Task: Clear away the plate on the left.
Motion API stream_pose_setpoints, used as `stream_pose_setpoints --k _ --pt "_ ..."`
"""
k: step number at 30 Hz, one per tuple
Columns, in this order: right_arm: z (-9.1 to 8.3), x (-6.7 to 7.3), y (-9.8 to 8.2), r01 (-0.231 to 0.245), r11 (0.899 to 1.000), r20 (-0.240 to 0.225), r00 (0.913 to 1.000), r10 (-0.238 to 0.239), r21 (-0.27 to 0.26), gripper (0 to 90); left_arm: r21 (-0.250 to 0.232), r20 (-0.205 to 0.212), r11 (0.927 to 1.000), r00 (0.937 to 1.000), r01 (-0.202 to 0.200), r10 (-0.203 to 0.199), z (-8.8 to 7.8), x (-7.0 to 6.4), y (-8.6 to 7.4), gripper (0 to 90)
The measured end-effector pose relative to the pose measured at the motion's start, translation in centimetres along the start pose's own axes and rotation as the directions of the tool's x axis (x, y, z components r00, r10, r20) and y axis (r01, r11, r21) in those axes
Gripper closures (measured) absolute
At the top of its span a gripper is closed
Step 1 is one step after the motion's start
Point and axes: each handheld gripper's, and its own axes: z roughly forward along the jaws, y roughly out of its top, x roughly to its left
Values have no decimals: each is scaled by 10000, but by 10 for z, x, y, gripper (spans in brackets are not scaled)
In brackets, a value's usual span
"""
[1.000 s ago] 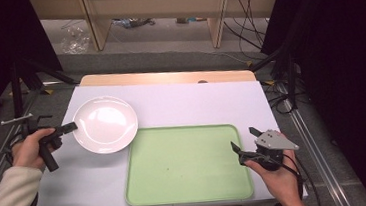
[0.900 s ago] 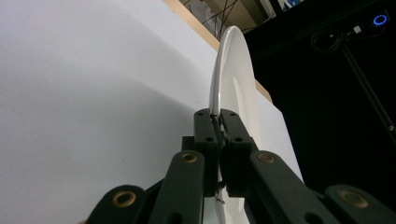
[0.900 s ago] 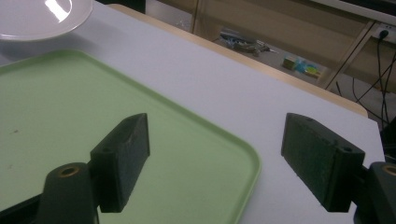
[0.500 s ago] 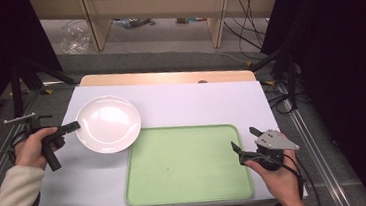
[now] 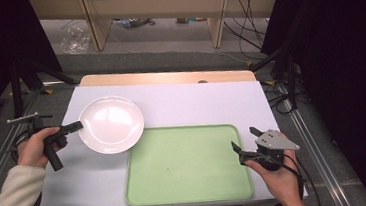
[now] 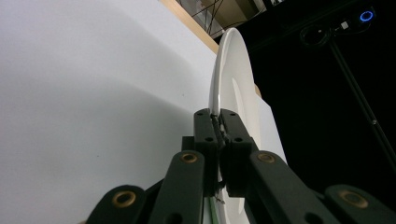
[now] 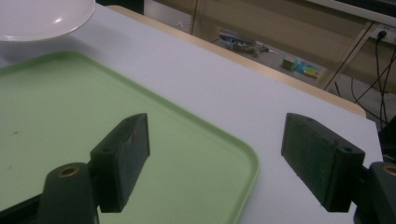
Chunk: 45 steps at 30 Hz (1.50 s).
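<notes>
One white plate [image 5: 111, 124] sits toward the table's [image 5: 196, 102] left edge, overlapping the far left corner of one green tray [image 5: 186, 165]. The left gripper [image 5: 75, 126] is clamped on its left rim. The plate looks rigid, glossy, slippery and breakable, so the rim is the sensible hold. The right gripper [image 5: 245, 142] hangs spread and empty by the tray's right edge.
</notes>
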Motion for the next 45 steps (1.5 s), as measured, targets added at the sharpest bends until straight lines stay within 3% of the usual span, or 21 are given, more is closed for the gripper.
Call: stream_pose_setpoints --k 22,25,28,36,37,39,43,45 --pt "-1 1 0 -89 9999 -53 9999 90 97 244 178 238 9998 9997 -4 0 8 -7 -5 862" --pt "-1 1 0 -94 9999 -66 9999 94 95 244 152 429 9999 9991 -40 33 10 -8 -5 862" --pt "-1 1 0 -91 9999 -48 9999 91 94 244 291 264 9996 9996 -59 51 10 -9 -6 862" --pt "-1 0 0 35 10000 37 10000 -35 -27 244 372 312 9993 9995 52 -63 13 -11 -8 862" --pt "-1 0 0 29 10000 28 10000 -29 -23 244 235 543 9997 9985 73 -86 15 -11 -9 861" --pt "0 0 0 37 10000 46 10000 -37 -19 245 411 408 9991 9992 -58 41 15 -12 -9 861" --pt "0 0 0 36 10000 48 10000 -35 -14 245 539 275 9985 9996 99 -114 17 -15 -11 861" --pt "0 0 0 56 10000 51 10000 -56 -26 245 524 431 9986 9991 -10 -13 18 -14 -11 861"
